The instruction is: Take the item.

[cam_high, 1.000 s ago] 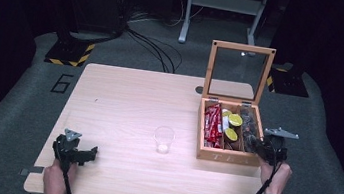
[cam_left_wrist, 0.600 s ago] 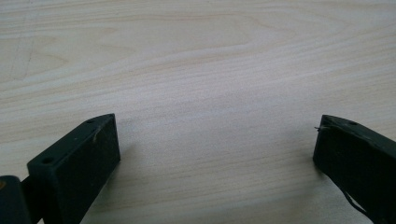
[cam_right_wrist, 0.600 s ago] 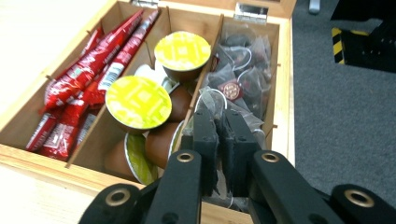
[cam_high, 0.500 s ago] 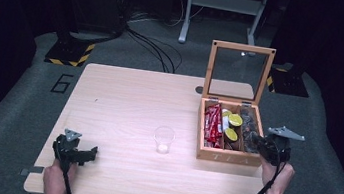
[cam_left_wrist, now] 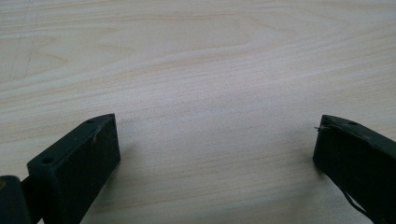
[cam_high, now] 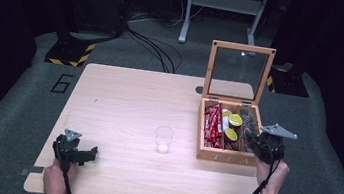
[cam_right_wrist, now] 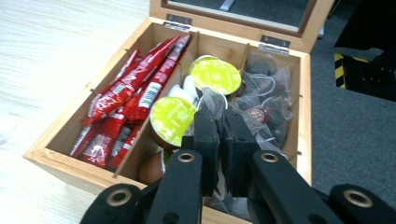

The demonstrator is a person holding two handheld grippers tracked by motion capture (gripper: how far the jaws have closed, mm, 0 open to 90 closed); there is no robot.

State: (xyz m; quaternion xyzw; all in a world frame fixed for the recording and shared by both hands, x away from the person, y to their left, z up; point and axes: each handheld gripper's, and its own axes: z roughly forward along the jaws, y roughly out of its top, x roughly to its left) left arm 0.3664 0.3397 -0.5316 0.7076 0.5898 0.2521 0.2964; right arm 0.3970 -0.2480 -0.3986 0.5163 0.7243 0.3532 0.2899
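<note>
Wood table (cam_high: 129,101): right tongs (cam_right_wrist: 219,123) pinch clear tea bag (cam_right_wrist: 210,100) over box (cam_right_wrist: 60,156).

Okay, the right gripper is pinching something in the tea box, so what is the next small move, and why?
Probably lift the right gripper straight up. Its jaws are closed on a clear tea bag over the right compartment of the wooden box, so raising it should free the bag from the pile. The empty plastic cup stands left of the box, a likely place for it. The left gripper rests open on the table.
</note>
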